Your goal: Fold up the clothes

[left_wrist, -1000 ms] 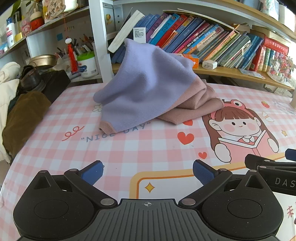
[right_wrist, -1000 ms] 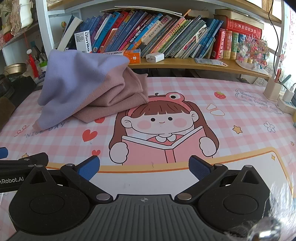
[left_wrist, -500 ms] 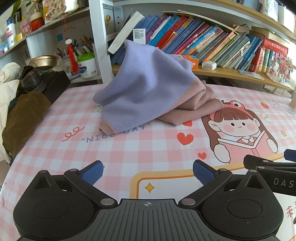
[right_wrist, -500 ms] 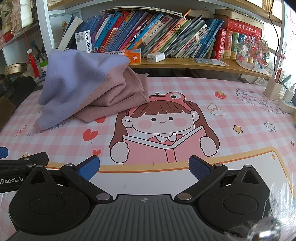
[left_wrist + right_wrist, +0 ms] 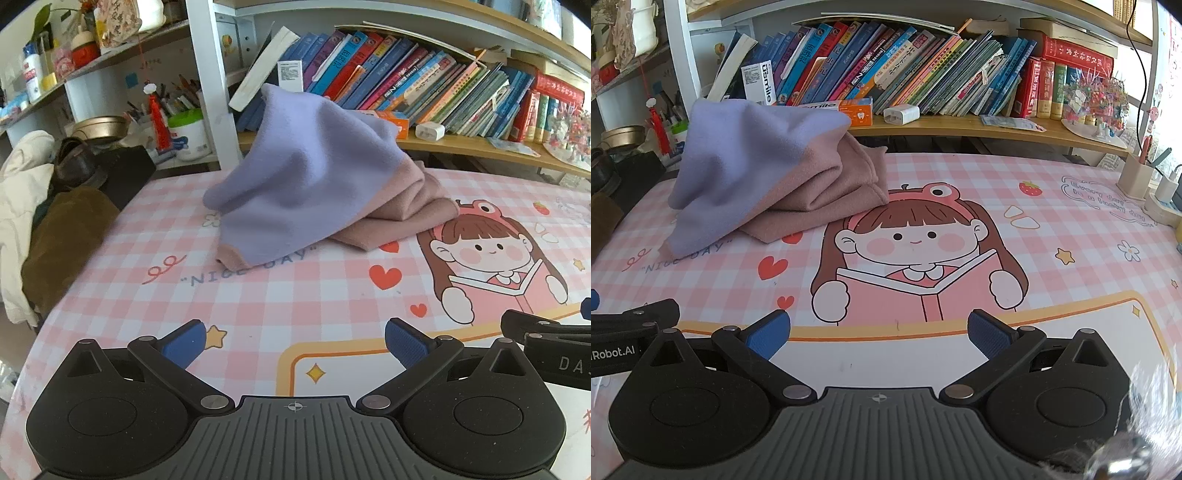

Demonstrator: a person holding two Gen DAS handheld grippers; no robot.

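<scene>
Behind the cartoon girl [image 5: 916,251] printed on the counter [image 5: 332,295], toward its far left edge, we see the lilac-and-pink garment [image 5: 310,184] heaped in a crumpled mound, its peak rising against the bookshelf [image 5: 923,127]. Our left tongs [image 5: 293,341] and right tongs [image 5: 879,332] both gape wide and grip nothing, low at the near edge on either side of the girl. Between them and the garment the checked cloth lies bare. Brown fabric [image 5: 62,236] hangs at the counter's left edge.
</scene>
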